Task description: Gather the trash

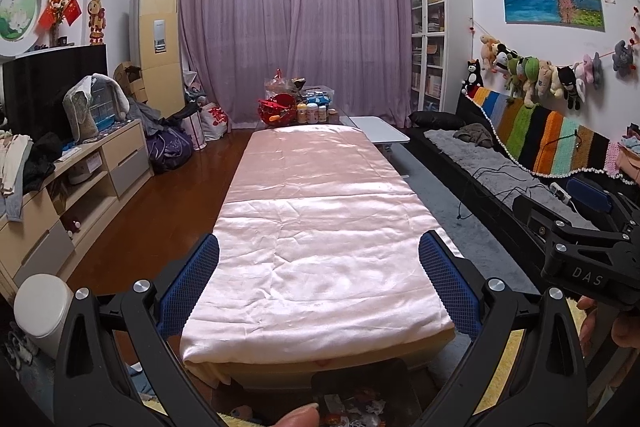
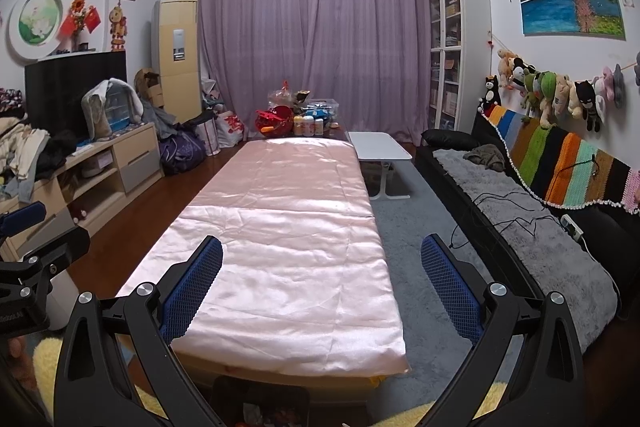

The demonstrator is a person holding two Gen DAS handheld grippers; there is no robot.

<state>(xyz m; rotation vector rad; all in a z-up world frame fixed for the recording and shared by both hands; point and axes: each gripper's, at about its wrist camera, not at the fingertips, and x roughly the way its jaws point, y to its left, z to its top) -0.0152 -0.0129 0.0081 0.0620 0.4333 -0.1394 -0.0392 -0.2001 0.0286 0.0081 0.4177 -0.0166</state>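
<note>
My left gripper [image 1: 319, 251] is open and empty, held above the near end of a long low table covered by a pink satin cloth [image 1: 316, 227]. My right gripper [image 2: 321, 253] is open and empty too, over the same cloth [image 2: 280, 247], to the right of the left one. The right gripper's body shows at the right edge of the left wrist view [image 1: 588, 251]; the left gripper's body shows at the left edge of the right wrist view [image 2: 28, 267]. A dark container with colourful scraps [image 1: 360, 399] sits low in front of the table; it also shows in the right wrist view [image 2: 260, 407]. A white bin [image 1: 40, 307] stands at the left.
Bottles, a red basket and bags [image 1: 296, 107] crowd the table's far end. A small white side table [image 2: 378, 145] stands at the right on a grey rug [image 2: 424, 267]. A black sofa with grey throw [image 2: 520, 239] lines the right wall. A TV cabinet [image 1: 80, 179] lines the left.
</note>
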